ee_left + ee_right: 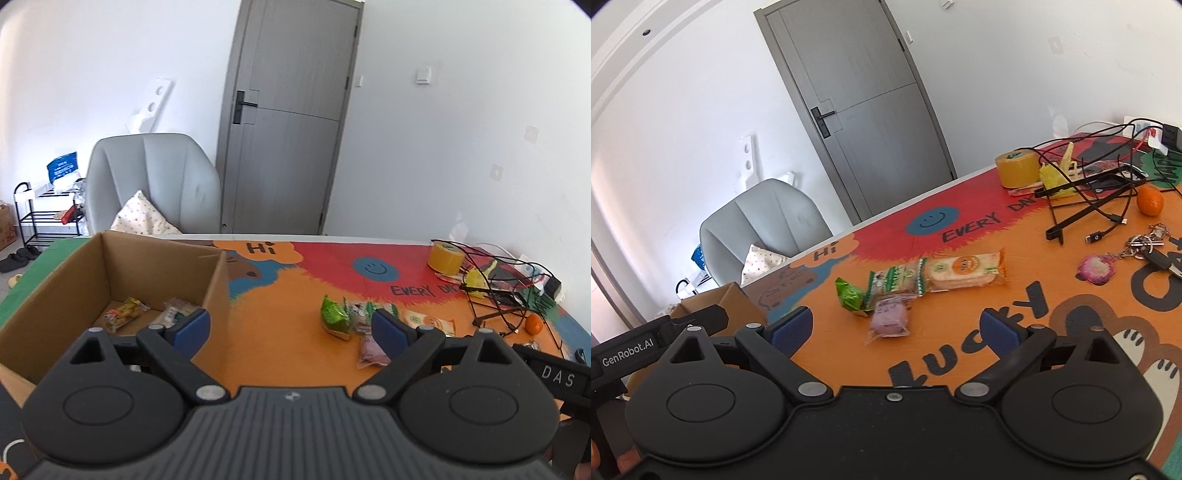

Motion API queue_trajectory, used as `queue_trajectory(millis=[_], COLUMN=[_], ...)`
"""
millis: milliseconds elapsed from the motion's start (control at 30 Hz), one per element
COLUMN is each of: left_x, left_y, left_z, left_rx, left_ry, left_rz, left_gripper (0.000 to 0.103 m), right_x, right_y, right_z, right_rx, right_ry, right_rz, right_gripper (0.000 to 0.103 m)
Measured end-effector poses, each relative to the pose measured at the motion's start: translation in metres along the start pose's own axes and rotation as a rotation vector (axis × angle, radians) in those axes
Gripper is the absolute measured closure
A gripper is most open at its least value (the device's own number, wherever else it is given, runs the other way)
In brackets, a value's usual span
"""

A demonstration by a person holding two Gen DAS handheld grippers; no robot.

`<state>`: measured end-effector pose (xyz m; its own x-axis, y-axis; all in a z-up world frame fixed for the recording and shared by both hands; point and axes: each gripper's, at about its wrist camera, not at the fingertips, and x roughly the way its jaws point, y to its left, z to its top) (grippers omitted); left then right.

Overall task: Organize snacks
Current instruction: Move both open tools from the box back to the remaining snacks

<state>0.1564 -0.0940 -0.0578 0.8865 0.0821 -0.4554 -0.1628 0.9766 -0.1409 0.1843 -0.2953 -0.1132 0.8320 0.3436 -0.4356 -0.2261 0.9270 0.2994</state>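
A cardboard box (216, 288) stands at the left of the table and holds two wrapped snacks (123, 314). Several snacks lie on the orange mat: a green packet (334, 317) (849, 295), a green-and-white packet (894, 282), a pink packet (371, 352) (888, 319) and an orange cracker packet (966, 271). My left gripper (290, 328) is open and empty, between the box and the snacks. My right gripper (897, 328) is open and empty, just short of the pink packet.
At the table's right are a yellow tape roll (1015, 168), a black wire stand with cables (1086, 199), an orange fruit (1150, 199), keys with a pink charm (1137, 251). A grey chair (155, 181) stands behind the table.
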Motion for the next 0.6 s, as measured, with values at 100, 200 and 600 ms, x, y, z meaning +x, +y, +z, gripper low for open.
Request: queue_trajectory(millis=[100,200,600], left_x=[0.007,0.016,0.060], left_y=[-0.006,-0.011,-0.033], left_z=[-0.001,-0.002,-0.004], left_rx=[0.007,0.007,0.001], left_ry=[0.015,0.030,0.098], left_rz=[-0.019,-0.028,-0.065], left_gripper=[0.010,0.010,0.012], right_x=[0.003,0.007,0.034], right_y=[-0.007,-0.013,-0.038], right_z=[0.001,0.002,0.013], right_rx=[0.008,0.014,0.028], right_ry=[0.003,0.009,0.036], right_rz=[-0.004,-0.009,-0.029], right_gripper=[0.005,0.005,0.011])
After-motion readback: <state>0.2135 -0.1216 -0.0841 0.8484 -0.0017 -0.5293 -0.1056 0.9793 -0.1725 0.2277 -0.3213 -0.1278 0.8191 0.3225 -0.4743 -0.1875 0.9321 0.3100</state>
